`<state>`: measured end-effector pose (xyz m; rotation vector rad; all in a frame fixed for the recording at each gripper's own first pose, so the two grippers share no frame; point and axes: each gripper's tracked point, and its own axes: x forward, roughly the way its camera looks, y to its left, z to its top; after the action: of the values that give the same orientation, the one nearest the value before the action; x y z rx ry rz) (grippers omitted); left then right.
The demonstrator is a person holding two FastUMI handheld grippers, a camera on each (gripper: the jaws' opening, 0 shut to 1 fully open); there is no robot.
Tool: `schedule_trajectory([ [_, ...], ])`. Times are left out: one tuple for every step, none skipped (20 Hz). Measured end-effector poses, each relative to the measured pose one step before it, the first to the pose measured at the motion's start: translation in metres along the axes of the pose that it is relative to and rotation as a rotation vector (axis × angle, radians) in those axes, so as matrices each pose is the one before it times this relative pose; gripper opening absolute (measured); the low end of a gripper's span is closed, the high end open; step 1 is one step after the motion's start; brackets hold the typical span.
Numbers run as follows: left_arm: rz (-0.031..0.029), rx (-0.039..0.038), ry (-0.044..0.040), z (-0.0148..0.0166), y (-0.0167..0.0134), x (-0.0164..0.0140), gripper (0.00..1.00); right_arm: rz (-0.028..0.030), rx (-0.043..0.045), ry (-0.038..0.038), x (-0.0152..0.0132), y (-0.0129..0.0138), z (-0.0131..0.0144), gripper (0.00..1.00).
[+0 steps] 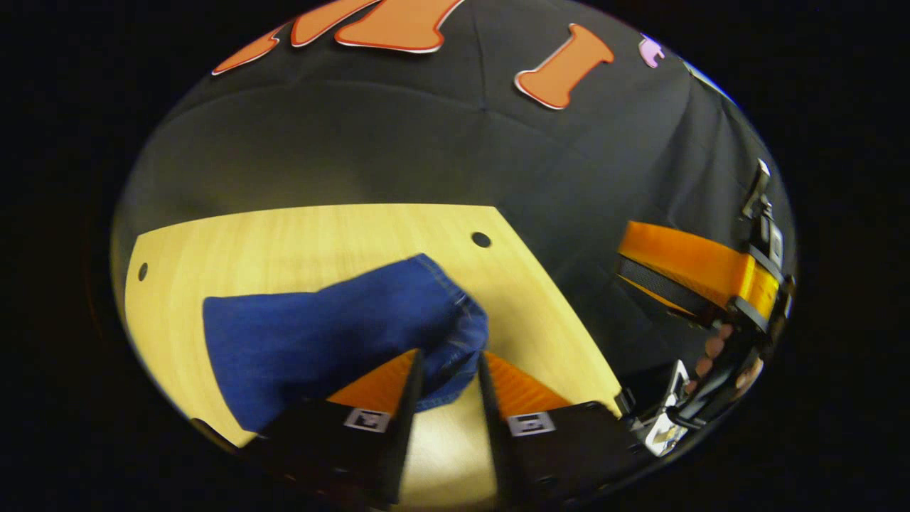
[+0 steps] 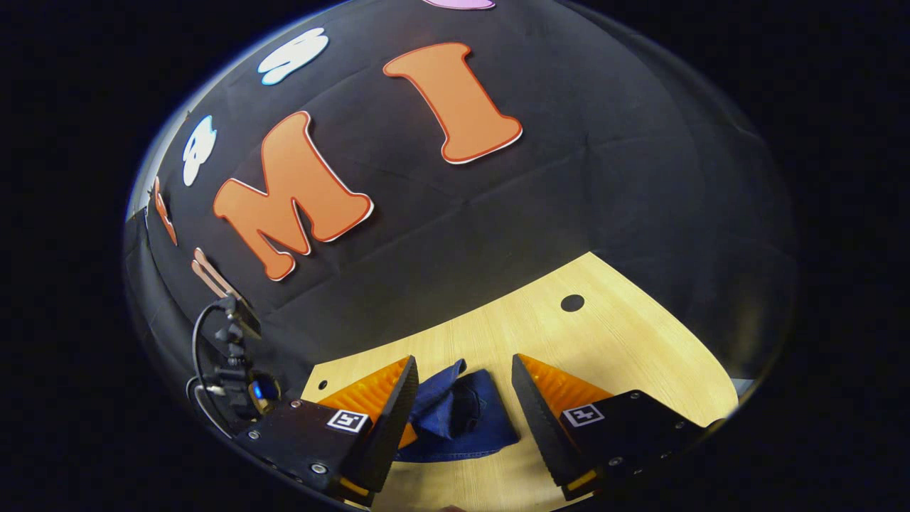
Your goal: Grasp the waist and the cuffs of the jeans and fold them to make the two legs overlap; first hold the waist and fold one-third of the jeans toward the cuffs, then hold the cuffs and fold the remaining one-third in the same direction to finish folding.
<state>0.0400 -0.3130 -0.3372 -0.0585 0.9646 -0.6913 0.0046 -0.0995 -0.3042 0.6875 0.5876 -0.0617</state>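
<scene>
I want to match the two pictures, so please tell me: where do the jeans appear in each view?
Left gripper view: the jeans lie across the lower middle, their near end between the left gripper fingers.
Right gripper view: the jeans sit low at centre, between the right gripper fingers.
Shared landmark: the wooden table with dark round holes.

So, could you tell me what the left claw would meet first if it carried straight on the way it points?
Most likely the jeans: the left claw sits open at their bunched end on the table, though depth is hard to judge.
</scene>
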Motion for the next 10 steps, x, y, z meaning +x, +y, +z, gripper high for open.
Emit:
schedule_trajectory([
  [-0.02132,0.01016,-0.00048,-0.00421,-0.00829,-0.00437,0.65,0.00124,0.00474,-0.00107,0.00128,-0.00041,0.00162,0.84],
  [0.00824,0.01793,-0.01419,-0.00283,0.00043,-0.00823,0.86,-0.00542,0.00598,-0.00062,0.00073,-0.00207,0.0014,0.84],
  [0.01615,0.02453,-0.02406,0.005,0.00142,-0.00816,0.84,0.00921,0.00466,-0.00536,0.00038,0.00034,0.00228,0.84],
  [0.02724,0.02669,-0.03682,0.00861,0.00528,-0.00762,0.91,-0.0058,0.00165,-0.00857,-0.00114,-0.00052,0.00217,0.84],
  [0.03133,0.02866,-0.04306,0.01141,0.00694,-0.00983,0.92,0.0077,-0.00998,-0.0182,-0.00101,0.00325,0.00475,0.84],
  [0.03979,0.03087,-0.0442,0.01535,0.00906,-0.00784,0.96,-0.00541,-0.02398,-0.02224,0.00005,0.00397,0.00356,0.84],
  [0.03774,0.02909,-0.04402,0.00901,0.00647,-0.00539,0.96,0.00062,-0.03601,-0.02561,-0.0016,0.0043,0.0057,0.84],
  [0.03676,0.02038,-0.04501,0.01214,0.00719,-0.00722,0.97,-0.00251,-0.04053,-0.02125,-0.00318,0.00688,0.00481,0.84],
  [0.03348,0.01154,-0.04372,0.01194,0.00593,-0.00582,0.97,0.00538,-0.03634,-0.02431,-0.00293,0.00646,0.00546,0.84],
  [0.03675,0.01063,-0.04516,0.00956,0.00481,-0.0044,0.98,0.00424,-0.03664,-0.02446,-0.00331,0.00871,0.00632,0.85],
])
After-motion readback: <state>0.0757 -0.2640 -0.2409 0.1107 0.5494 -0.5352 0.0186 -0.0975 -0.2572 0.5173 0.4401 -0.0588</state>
